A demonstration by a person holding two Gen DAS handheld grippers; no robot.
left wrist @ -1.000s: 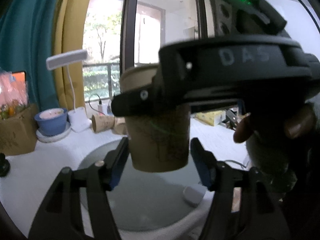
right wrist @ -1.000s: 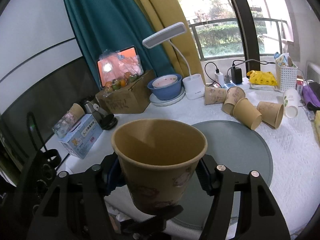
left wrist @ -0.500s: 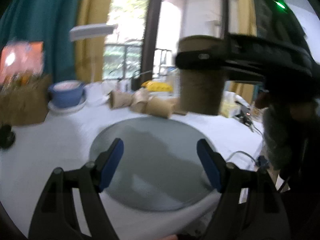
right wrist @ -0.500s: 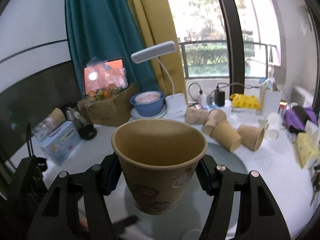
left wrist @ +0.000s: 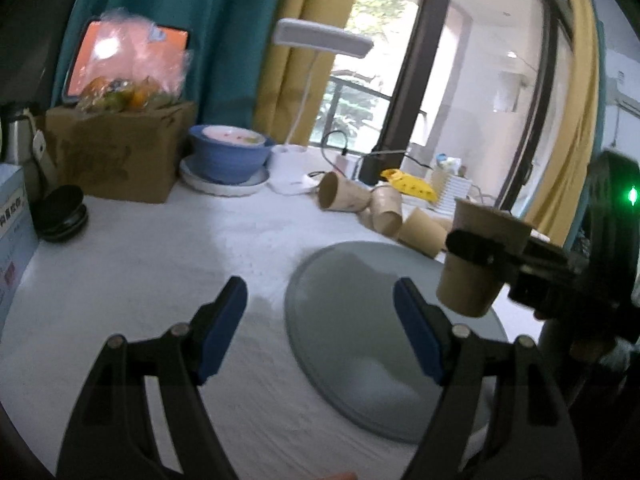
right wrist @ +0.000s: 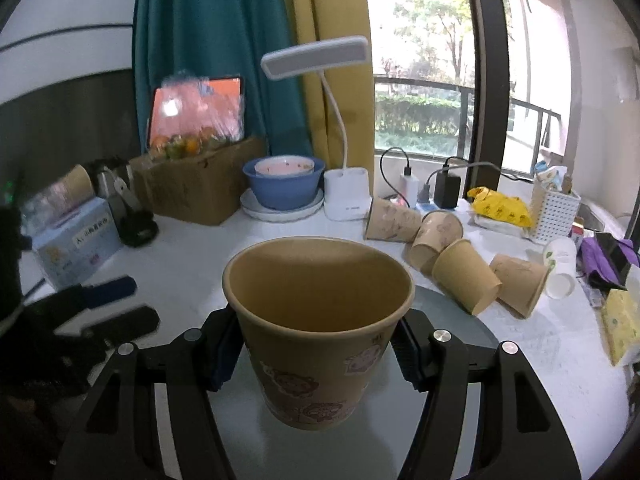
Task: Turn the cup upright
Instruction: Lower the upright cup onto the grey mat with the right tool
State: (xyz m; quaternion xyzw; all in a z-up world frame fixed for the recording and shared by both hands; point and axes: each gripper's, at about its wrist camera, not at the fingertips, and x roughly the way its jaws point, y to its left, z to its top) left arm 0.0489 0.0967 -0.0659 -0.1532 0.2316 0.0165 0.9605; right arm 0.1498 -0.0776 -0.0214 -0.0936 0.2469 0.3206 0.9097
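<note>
My right gripper [right wrist: 316, 350] is shut on a brown paper cup [right wrist: 318, 320] with cartoon prints, held upright, mouth up, above the grey round mat [right wrist: 452, 320]. The same cup [left wrist: 476, 264] shows at the right of the left wrist view, clamped in the right gripper above the mat [left wrist: 360, 344]. My left gripper [left wrist: 320, 324] is open and empty, low over the white table, left of the cup and apart from it.
Several brown cups [right wrist: 464, 276] lie on their sides behind the mat. A white cup [right wrist: 560, 264], a white basket [right wrist: 554, 212], a desk lamp [right wrist: 346, 196], a blue bowl [right wrist: 284, 184], a cardboard box [right wrist: 200, 184] and a tissue box [right wrist: 76, 236] line the table's far side.
My left gripper has pulled back and to the left, away from the cup. The right gripper keeps the cup upright and has lowered a little toward the mat.
</note>
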